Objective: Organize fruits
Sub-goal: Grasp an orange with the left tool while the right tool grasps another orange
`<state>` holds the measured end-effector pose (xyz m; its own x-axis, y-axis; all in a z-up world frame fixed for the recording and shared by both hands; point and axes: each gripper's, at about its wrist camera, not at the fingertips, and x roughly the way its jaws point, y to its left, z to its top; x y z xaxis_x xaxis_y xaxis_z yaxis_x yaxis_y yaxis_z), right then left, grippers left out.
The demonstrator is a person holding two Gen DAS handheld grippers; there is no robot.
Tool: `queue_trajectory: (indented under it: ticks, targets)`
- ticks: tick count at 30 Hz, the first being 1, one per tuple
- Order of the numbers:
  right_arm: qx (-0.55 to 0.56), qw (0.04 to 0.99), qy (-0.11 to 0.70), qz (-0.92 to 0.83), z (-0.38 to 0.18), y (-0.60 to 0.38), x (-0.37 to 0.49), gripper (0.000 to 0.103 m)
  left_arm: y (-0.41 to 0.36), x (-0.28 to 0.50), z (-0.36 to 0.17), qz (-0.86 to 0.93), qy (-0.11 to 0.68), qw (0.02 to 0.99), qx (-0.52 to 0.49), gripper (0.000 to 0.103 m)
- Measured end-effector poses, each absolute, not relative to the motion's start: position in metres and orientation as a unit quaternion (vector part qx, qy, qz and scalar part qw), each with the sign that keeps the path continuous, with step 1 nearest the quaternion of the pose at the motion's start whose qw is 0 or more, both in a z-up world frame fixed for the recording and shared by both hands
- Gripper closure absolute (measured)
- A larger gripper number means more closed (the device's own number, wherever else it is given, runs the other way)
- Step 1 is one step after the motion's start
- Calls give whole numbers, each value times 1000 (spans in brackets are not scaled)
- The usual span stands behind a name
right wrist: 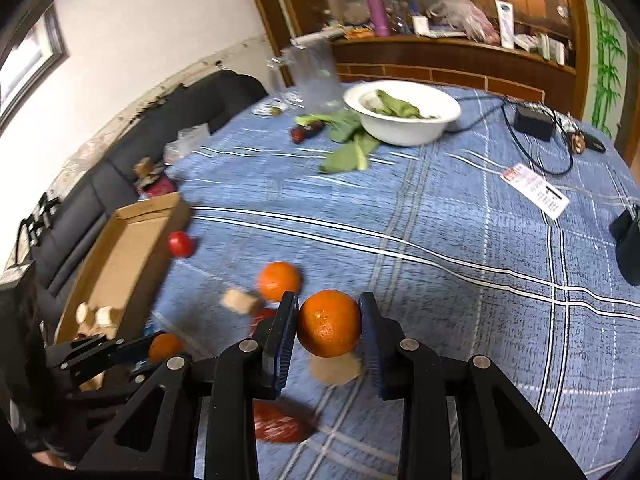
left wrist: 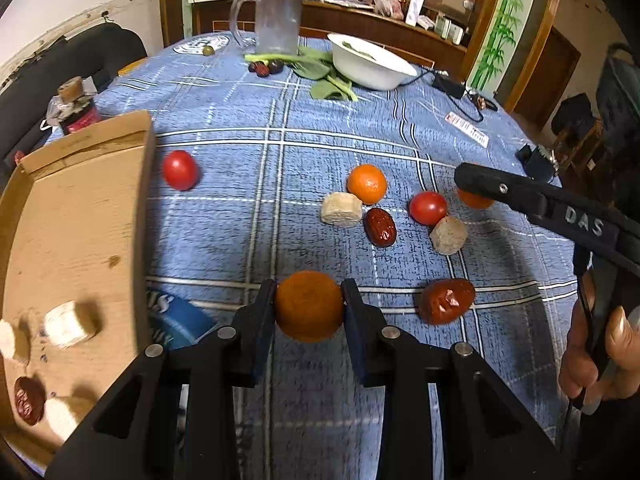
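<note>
- Between my left gripper [left wrist: 308,304] fingers: an orange [left wrist: 308,306], clenched.
- Right gripper [right wrist: 329,330] grips another orange [right wrist: 329,329].
- Blue plaid surface [left wrist: 320,152]; box [left wrist: 72,216] at left.

My left tool [left wrist: 308,306] is matte black with dark-blue pads and silver rivets — the right tool [right wrist: 329,330] matches, "DAS" embossed along its finger.
</note>
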<state>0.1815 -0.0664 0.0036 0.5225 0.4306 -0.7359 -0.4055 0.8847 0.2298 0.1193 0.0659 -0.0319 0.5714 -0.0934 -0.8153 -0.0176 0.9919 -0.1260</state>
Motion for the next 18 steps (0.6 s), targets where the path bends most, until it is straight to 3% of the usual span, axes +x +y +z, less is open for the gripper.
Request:
queue_trajectory:
  ticks: [18]
  targets:
    - [-19, 857, 415, 305, 21, -4, 127, 71, 110, 75, -5, 25, 434, 898, -66, 73]
